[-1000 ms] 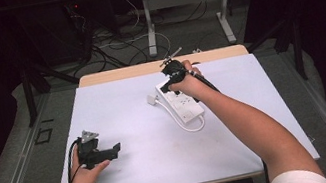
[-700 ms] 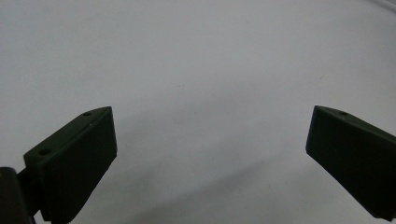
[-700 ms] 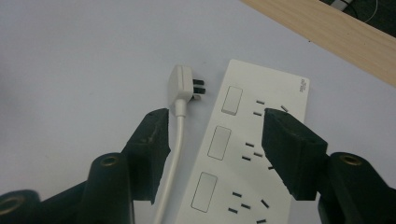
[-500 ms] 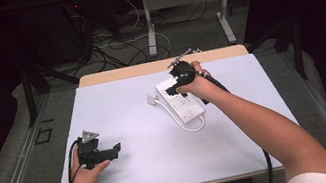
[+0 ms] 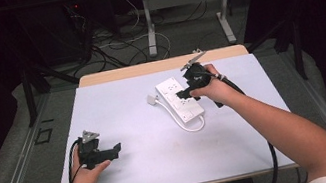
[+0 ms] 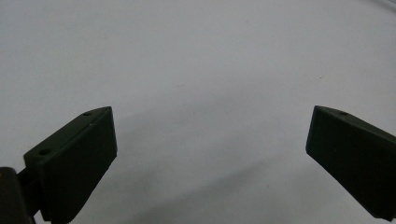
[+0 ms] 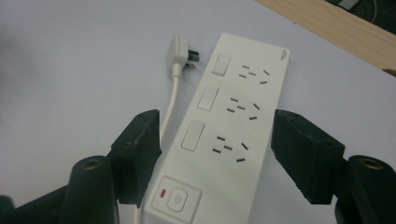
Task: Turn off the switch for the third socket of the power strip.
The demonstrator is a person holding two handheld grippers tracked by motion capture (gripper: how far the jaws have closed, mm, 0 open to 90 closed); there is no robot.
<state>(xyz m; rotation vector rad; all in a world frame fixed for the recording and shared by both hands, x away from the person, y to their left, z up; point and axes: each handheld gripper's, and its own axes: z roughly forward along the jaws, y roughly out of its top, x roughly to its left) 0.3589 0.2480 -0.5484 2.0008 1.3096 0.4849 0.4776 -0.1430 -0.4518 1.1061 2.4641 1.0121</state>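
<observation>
A white power strip (image 5: pixel 180 102) (image 7: pixel 236 116) with three sockets and switches lies flat on the white table sheet (image 5: pixel 145 176), right of centre. Its white plug (image 5: pixel 152 100) (image 7: pixel 180 50) rests beside its far end, unplugged. My right gripper (image 5: pixel 183 93) (image 7: pixel 218 142) hovers over the strip's far half, pointing down at it. Its jaws have just been opening and now stand wider than the strip, which shows between them; the pads are apart from its sides. My left gripper (image 5: pixel 114 151) (image 6: pixel 210 140) rests at the front left, open over bare sheet with nothing between its jaws.
The strip's white cord (image 5: pixel 198 126) loops at its near end. A wooden table edge (image 5: pixel 161 65) runs along the back of the sheet. Beyond it are table legs (image 5: pixel 150 27) and floor cables (image 5: pixel 107 45). A black cable (image 5: pixel 271 164) trails from my right gripper.
My right hand has shifted to the right and slightly nearer over the power strip, and its jaws have spread wider. The strip and the left hand have stayed in place.
</observation>
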